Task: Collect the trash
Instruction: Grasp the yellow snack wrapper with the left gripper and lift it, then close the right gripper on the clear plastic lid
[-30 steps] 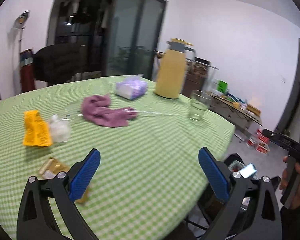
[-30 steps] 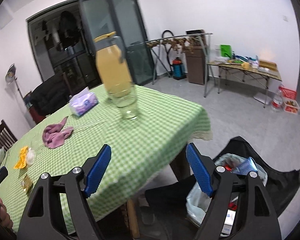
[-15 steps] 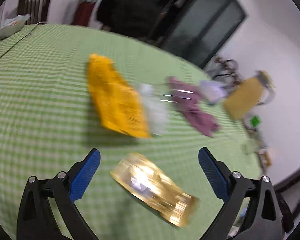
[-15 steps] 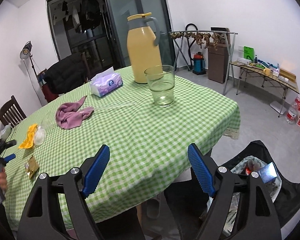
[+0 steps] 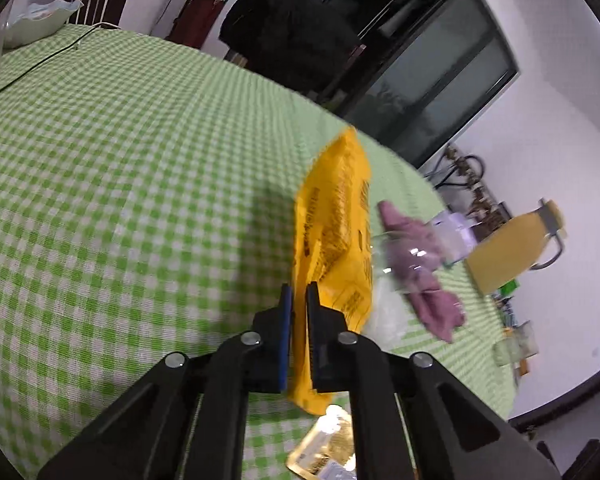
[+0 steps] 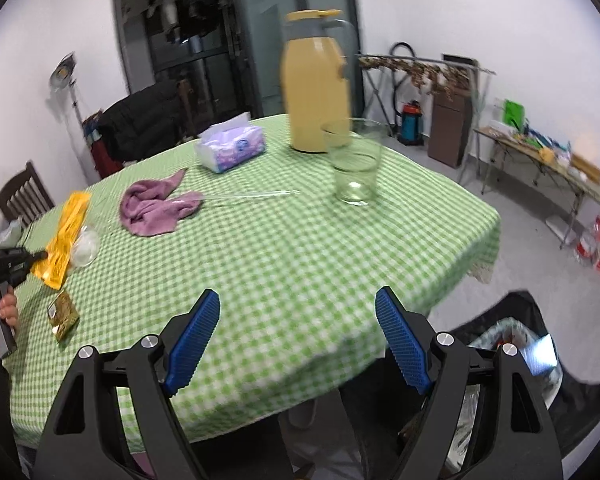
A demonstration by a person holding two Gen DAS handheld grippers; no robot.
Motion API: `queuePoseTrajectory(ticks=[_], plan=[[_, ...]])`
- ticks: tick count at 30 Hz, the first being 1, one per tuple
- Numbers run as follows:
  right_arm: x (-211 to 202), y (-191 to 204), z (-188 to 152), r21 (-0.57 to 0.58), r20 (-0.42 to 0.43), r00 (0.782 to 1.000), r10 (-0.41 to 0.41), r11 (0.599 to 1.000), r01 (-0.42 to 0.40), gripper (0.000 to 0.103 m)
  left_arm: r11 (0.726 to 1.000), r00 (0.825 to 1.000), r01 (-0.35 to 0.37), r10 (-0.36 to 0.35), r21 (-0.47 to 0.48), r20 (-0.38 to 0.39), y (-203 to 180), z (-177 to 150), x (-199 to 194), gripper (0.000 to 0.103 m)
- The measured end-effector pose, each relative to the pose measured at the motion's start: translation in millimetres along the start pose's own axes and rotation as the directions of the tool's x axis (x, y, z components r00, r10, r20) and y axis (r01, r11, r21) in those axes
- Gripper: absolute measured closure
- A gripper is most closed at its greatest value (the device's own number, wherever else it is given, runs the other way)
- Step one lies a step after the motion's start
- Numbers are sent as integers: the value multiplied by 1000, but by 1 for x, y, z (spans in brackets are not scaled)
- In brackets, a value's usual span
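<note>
With our left gripper (image 5: 296,312), jaws just closed, we are pinching the crinkled yellow plastic wrapper (image 5: 336,240) at the green-checked table's (image 6: 300,248) far left, next needing carriage to the black-lined trash bin (image 6: 540,360) near right; right gripper (image 6: 298,344) gaping empty.

left gripper (image 5: 296,300): jaws just closed, pinching a thin item | right gripper (image 6: 298,336): jaws wide, empty
</note>
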State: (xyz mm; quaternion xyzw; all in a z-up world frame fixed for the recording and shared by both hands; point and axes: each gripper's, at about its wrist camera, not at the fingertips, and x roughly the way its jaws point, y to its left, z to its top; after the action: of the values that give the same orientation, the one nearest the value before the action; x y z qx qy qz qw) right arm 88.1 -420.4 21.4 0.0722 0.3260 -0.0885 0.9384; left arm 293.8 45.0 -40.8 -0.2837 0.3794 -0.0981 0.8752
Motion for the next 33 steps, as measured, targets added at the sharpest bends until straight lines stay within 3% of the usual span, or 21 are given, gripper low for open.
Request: queuePoseTrajectory(ticks=[5, 7, 12, 22, 26, 29, 32, 33], plan=[[10, 45, 15, -67, 22, 998, 64, 996, -62, 26, 999, 996, 32, -32, 7, 88, -2, 1, -24, 101], [18, 67, 22, -80, 33, 993, 115, 991, -112, 26, 1000, 989, 6, -8, 10, 147, -3, 2, -35, 101], [44, 121, 45, -106, 32, 977, 212, 972, -208, 26, 999, 957, -37, 35, 4, 290, 1, 4, -63, 102], [105, 227, 77, -226, -12, 937, 349, 912, -342, 26, 996, 942, -91, 90, -12, 322, 6, 6, -73, 102], [144, 256, 88, -260, -71, 929, 362, 893, -368, 26, 996, 947, -88, 89, -18, 308, 7, 7, -68, 102], [169, 276, 94, -272, -124, 902, 414, 860, -432, 26, 994, 942, -108, 107, -13, 317, 6, 7, -68, 102], [197, 290, 100, -258, -179, 896, 406, 860, -441, 29, 994, 944, -113, 108, -2, 312, 6, 6, -65, 102], [208, 292, 101, -231, -206, 882, 423, 855, -464, 32, 993, 945, -116, 111, 0, 308, 6, 6, -63, 102]])
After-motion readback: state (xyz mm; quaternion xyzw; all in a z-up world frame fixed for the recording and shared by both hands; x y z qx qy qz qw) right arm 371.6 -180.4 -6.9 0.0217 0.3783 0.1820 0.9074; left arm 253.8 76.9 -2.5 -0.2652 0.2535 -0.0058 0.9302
